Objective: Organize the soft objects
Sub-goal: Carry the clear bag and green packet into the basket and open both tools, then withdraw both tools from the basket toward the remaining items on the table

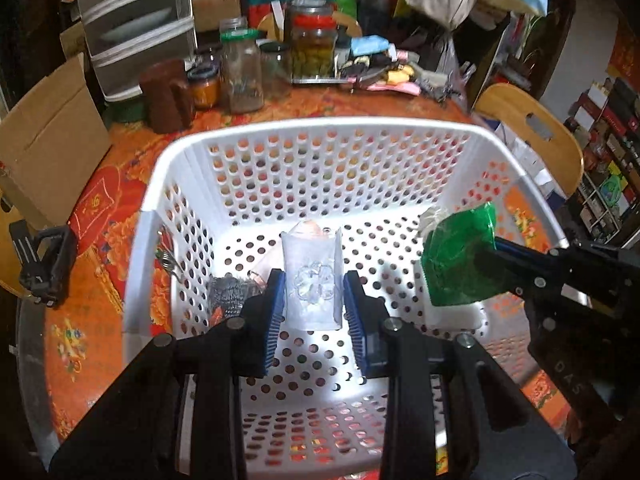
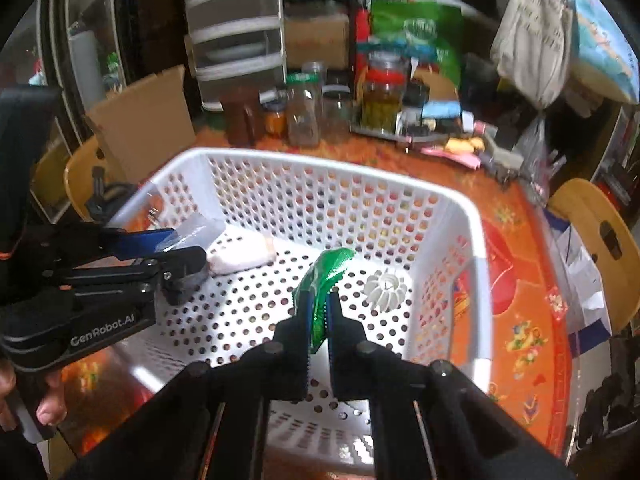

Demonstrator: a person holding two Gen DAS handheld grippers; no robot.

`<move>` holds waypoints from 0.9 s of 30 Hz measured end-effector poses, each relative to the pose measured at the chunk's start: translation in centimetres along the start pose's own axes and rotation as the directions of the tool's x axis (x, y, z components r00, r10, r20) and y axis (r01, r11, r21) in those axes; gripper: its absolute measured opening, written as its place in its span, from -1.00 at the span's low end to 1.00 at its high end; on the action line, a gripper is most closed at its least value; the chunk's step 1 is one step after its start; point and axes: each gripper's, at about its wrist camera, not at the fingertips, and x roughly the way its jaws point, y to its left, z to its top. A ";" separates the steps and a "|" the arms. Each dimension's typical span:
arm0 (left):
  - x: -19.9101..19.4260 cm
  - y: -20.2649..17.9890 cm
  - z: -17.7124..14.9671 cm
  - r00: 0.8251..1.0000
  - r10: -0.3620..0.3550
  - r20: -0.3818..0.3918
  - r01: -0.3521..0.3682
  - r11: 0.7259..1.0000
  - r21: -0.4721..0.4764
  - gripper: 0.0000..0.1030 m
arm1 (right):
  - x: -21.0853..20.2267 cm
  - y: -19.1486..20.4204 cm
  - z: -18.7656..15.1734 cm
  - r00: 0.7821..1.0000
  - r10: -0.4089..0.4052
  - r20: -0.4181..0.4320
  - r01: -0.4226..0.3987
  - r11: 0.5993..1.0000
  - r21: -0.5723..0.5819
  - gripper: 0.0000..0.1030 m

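A white perforated basket (image 1: 320,124) (image 2: 320,160) stands on the orange floral table. My left gripper (image 1: 314,278) (image 2: 186,246) hangs over its floor, shut on a clear plastic packet (image 1: 312,296) (image 2: 200,226) with a flower-shaped piece inside. My right gripper (image 2: 319,298) (image 1: 486,258) is shut on a green crinkly packet (image 2: 326,272) (image 1: 456,264) above the basket's right half. Lying on the basket floor are a white-pink soft lump (image 2: 244,258), a white ribbed wheel-shaped piece (image 2: 385,290) and a grey textured thing (image 1: 228,294).
Behind the basket stand several glass jars (image 1: 240,68) (image 2: 384,96), a brown cup (image 1: 166,96), a drawer unit (image 1: 136,24) and a cardboard flap (image 1: 48,140). Wooden chairs (image 1: 532,132) (image 2: 592,232) stand at the table's edge. A hand (image 2: 48,408) holds the left gripper.
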 end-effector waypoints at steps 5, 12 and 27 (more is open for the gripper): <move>1.7 0.1 -0.2 0.999 0.011 -0.034 -0.011 1.000 0.006 -0.46 | 2.3 -0.5 0.3 0.998 -0.014 -0.055 0.015 1.000 0.006 -0.90; 1.8 0.4 -0.5 1.000 0.013 -0.027 -0.013 1.000 0.002 -0.46 | 3.7 -1.3 0.3 0.995 0.009 -0.097 -0.005 0.999 0.042 -0.89; -2.0 -0.4 -1.4 0.992 0.038 0.119 -0.044 0.998 0.052 0.64 | 0.0 -1.7 -0.2 0.998 0.063 0.010 -0.064 0.995 0.076 0.30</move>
